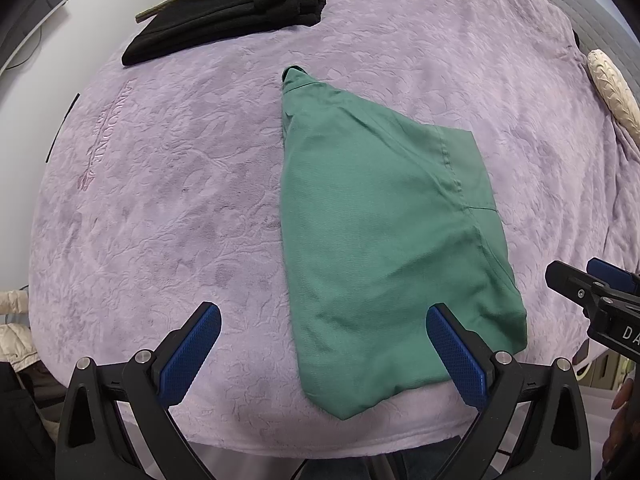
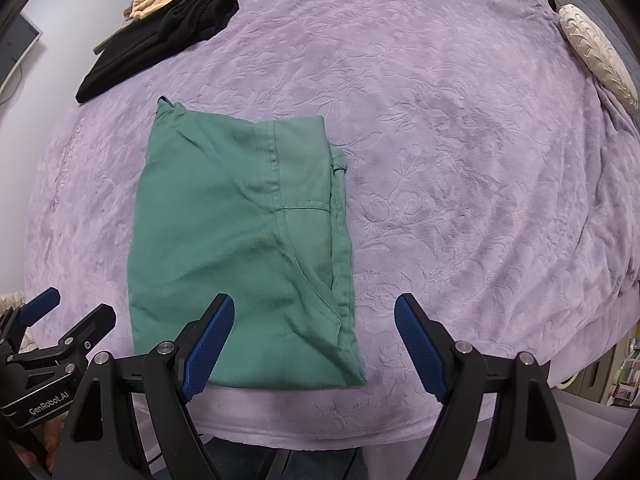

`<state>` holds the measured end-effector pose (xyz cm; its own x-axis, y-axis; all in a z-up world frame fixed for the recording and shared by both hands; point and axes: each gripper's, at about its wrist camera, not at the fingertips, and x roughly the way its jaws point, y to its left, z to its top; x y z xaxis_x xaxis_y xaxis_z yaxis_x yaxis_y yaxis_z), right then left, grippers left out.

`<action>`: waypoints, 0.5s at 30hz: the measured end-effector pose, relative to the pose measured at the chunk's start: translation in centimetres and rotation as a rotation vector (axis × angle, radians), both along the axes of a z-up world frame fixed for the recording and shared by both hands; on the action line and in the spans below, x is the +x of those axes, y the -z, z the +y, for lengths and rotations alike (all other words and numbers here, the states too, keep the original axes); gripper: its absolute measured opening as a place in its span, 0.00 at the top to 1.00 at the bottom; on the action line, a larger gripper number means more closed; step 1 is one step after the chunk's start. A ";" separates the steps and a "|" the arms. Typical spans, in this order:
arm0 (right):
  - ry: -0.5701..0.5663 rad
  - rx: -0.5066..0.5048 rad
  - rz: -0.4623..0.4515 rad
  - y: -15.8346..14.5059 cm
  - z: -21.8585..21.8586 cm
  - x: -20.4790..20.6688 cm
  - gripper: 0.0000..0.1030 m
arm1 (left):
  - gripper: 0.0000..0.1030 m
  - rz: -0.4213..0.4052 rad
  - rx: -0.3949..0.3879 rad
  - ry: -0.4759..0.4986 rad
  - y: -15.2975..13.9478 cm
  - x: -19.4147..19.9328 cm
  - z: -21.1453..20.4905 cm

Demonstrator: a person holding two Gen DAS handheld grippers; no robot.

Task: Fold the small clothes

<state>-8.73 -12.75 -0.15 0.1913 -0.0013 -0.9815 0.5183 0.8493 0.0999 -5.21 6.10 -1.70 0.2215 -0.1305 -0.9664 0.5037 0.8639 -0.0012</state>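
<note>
Here your left gripper [image 1: 324,344] and right gripper [image 2: 314,336] hold wide, empty jaws above the folded green garment's [image 2: 240,248] near edge; bare purple blanket [image 2: 460,200] spreads beyond the right jaws.

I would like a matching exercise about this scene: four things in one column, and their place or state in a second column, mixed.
Things:
1. green garment
2. black garment
3. left gripper
4. cream cushion

Places or states:
A. open, holding nothing
B. far left of the blanket
C. folded, near the front edge
D. far right edge of the blanket

Pairs: 1-C, 2-B, 3-A, 4-D
</note>
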 end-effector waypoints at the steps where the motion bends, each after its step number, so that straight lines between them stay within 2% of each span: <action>1: 0.000 0.000 0.000 0.0 0.0 0.0 0.18 | 0.00 0.000 0.000 0.001 0.0 0.0 -0.1; 15: 0.000 0.002 0.000 0.0 0.0 0.0 0.18 | 0.00 -0.002 -0.001 0.001 0.0 -0.2 -0.1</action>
<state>-8.70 -12.74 -0.15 0.1910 0.0009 -0.9816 0.5185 0.8490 0.1017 -5.42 5.97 -1.75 0.2232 -0.1318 -0.9658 0.5044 0.8634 -0.0012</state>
